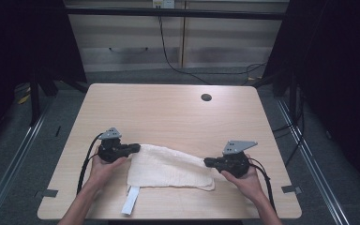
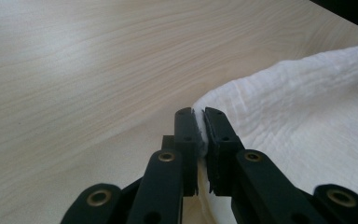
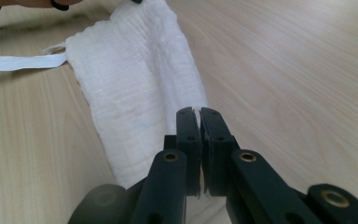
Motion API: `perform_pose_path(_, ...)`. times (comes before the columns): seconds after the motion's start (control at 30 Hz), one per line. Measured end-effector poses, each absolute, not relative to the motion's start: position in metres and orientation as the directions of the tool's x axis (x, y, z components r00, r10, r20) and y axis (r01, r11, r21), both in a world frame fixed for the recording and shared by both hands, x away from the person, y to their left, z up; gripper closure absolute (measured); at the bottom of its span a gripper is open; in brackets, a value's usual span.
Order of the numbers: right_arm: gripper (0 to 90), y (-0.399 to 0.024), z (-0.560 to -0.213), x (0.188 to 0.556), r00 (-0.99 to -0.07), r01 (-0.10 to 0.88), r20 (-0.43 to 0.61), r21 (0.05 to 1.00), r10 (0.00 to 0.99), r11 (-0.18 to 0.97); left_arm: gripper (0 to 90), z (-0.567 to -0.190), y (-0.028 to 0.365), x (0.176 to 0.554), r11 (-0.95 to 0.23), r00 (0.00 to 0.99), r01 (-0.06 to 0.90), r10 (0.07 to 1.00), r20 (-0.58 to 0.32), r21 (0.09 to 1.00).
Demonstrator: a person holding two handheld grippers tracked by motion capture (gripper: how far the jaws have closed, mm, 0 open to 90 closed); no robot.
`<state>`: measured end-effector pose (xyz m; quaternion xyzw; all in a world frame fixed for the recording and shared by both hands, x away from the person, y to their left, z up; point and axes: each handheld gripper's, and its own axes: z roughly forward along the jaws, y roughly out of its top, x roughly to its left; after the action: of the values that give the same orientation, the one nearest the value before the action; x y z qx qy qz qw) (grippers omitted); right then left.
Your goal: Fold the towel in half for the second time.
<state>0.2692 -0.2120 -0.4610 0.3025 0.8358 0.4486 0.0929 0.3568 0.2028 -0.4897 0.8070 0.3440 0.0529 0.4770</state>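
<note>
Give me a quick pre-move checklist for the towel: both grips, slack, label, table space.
1. Left gripper shut on a corner of the white towel: ok.
2. Right gripper shut on the towel's opposite end: ok.
3. Towel taut between grippers: not ok, it lies slack and creased on the table.
4. White label strip free of both grippers: ok.
5. Table beyond the towel free of objects: ok.
6. Grip depth enough for a lift: cannot tell.
</note>
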Motion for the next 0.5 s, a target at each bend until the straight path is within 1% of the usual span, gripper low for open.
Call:
perform_pose_path(0.2,87.1,-0.213,-0.466,0.261,-0.8,0.43,0.109,0.791,0.59,0.435,84.5,-0.49,0.2,0.356,-0.315,0.758,0.507,0.605,-0.242,0.802)
perform_pose_path(0.37,87.0,-0.215,-0.471,0.255,-0.802,0.449,0.127,0.773,0.584,0.449,84.5,-0.485,0.197,0.353,-0.314,0.766,0.493,0.599,-0.233,0.812)
perform_pose_path(0.5,86.9,-0.214,-0.473,0.25,-0.801,0.463,0.121,0.746,0.586,0.478,84.5,-0.485,0.196,0.352,-0.312,0.766,0.494,0.598,-0.237,0.811)
